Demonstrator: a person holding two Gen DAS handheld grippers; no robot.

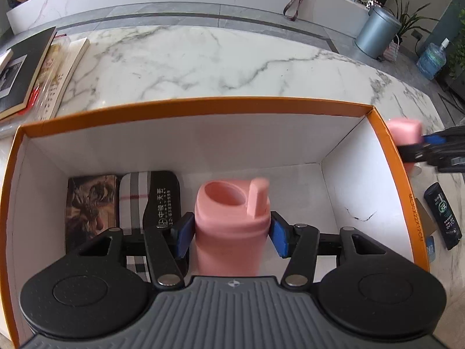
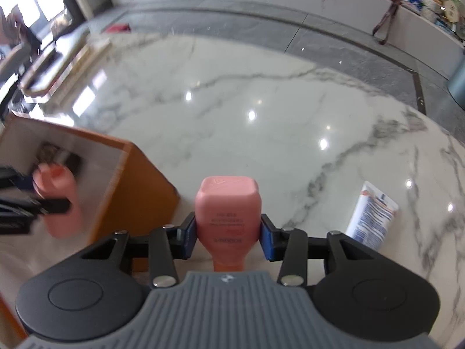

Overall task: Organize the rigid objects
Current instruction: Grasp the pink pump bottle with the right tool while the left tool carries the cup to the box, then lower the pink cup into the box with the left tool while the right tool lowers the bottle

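Note:
My left gripper (image 1: 231, 234) is shut on a pink bottle with an open flip cap (image 1: 231, 218), held upright inside the orange box (image 1: 191, 107). A brown patterned tin (image 1: 91, 200) and a plaid and black case (image 1: 151, 200) lie on the box floor to its left. My right gripper (image 2: 228, 237) is shut on a second pink bottle (image 2: 226, 203), held over the marble table just right of the box (image 2: 130, 192). That bottle also shows in the left wrist view (image 1: 405, 132).
A dark tube (image 1: 443, 215) lies on the table right of the box. A white tube (image 2: 370, 218) lies right of my right gripper. Books (image 1: 35, 69) are stacked at the far left. A grey bin (image 1: 376, 33) stands on the floor beyond.

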